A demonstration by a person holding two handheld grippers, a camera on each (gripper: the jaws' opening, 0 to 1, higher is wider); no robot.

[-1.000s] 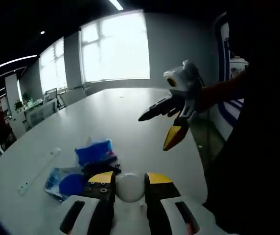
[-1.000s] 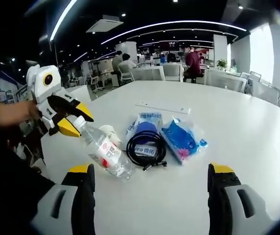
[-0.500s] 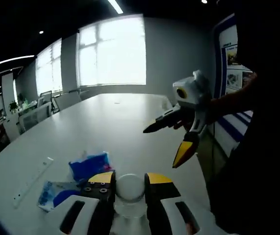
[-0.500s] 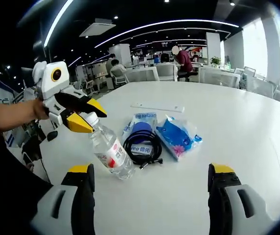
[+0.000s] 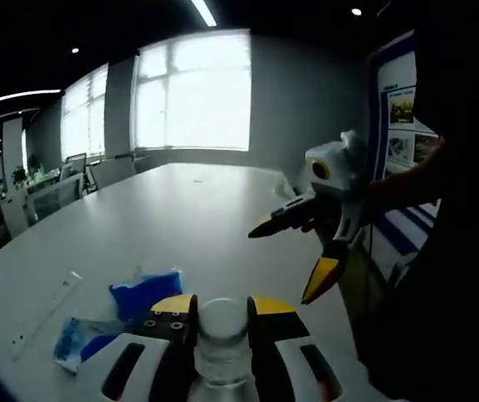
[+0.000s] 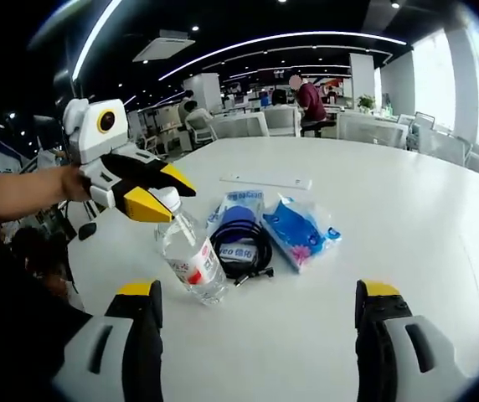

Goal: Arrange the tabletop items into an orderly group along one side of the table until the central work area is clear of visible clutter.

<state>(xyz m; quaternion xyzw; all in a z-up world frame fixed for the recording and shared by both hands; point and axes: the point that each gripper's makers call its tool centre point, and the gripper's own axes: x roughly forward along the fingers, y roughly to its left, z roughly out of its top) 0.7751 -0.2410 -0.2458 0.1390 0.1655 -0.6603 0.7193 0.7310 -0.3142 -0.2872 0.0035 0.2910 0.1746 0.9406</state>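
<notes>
My left gripper (image 5: 223,303) is shut on the capped neck of a clear water bottle (image 5: 221,343). In the right gripper view the left gripper (image 6: 166,198) holds the bottle (image 6: 191,258) tilted, its base on the white table (image 6: 407,218). Beside the bottle a black cable coil (image 6: 241,247) lies on a white-and-blue packet (image 6: 241,203), with a blue packet (image 6: 300,230) to its right. My right gripper (image 6: 258,289) stands wide open over bare table, holding nothing. It appears in the left gripper view as the right gripper (image 5: 285,264), held by a hand.
A flat white strip (image 6: 265,180) lies beyond the packets. The blue packet (image 5: 143,289) and white-and-blue packet (image 5: 79,339) sit left of the bottle. Chairs and people are at far tables (image 6: 306,117). The table edge (image 5: 340,276) runs near a poster stand.
The left gripper has lifted the bottle's neck, tipping the bottle from lying nearly flat toward upright. The right gripper has stayed open and nearly still.
</notes>
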